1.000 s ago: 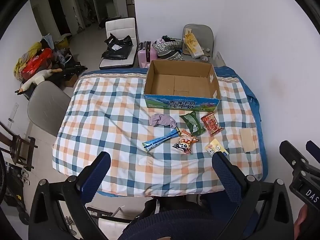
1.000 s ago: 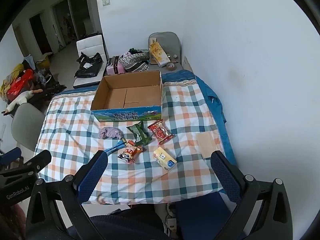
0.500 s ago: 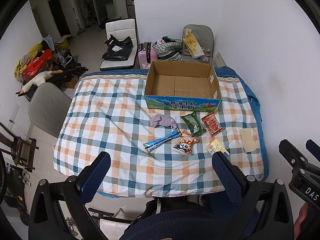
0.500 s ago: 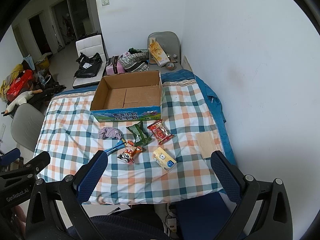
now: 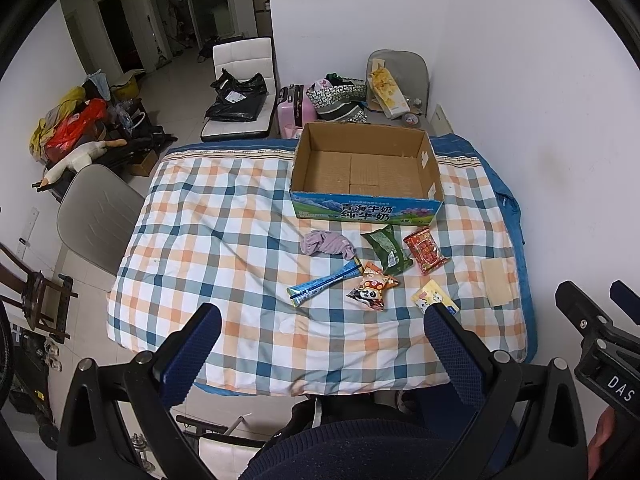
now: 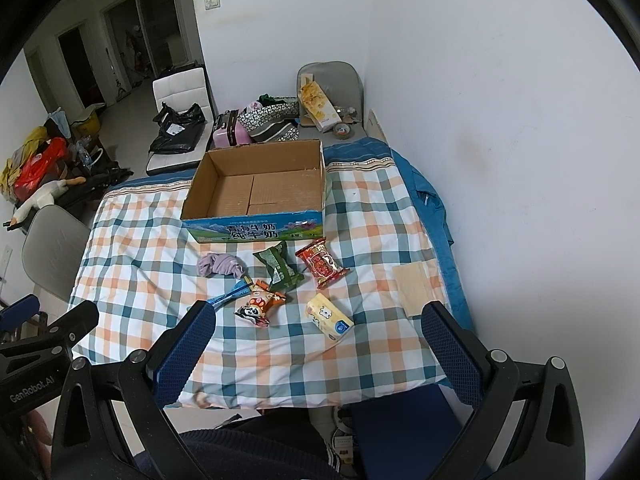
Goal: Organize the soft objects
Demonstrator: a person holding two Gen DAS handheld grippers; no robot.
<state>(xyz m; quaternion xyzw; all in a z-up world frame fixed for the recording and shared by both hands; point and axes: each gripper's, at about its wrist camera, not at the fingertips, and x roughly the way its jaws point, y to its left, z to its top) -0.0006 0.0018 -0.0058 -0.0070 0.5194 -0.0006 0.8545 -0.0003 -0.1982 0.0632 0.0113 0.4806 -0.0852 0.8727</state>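
Left gripper (image 5: pixel 320 344): fingers (image 5: pixel 192 352) wide apart, nothing between them, touching nothing. It hovers above the near edge of the table (image 5: pixel 200 240), clear of the cloth. Right gripper (image 6: pixel 316 344): fingers (image 6: pixel 450 346) likewise spread wide, holding nothing, above the near edge toward the right corner.

Cardboard box (image 5: pixel 366 178): open top, sits at the far edge of the table, right of centre. Bare cardboard floor visible inside; no contents seen. Printed blue front wall faces the near edge.

Soft objects, all on the checked cloth between the box and the near edge, right half of the table:
- purple cloth (image 5: pixel 327 243), crumpled, just in front of the box's front wall, leftmost of the group.
- green packet (image 5: pixel 386 251), beside the cloth, to its right.
- red packet (image 5: pixel 425 251), just right of the green one, apart from it.
- blue stick packet (image 5: pixel 324 283), lying diagonally; its far end reaches the purple cloth.
- panda packet (image 5: pixel 372 290), touching the near end of the green packet.
- yellow packet (image 6: pixel 329 317), nearest the near edge, apart from the rest.

A tan patch (image 6: pixel 414 288) lies flat by the right edge.

Left half of the table carries only cloth. Wall runs close along the right edge; a grey chair (image 5: pixel 96 216) stands at the left edge.
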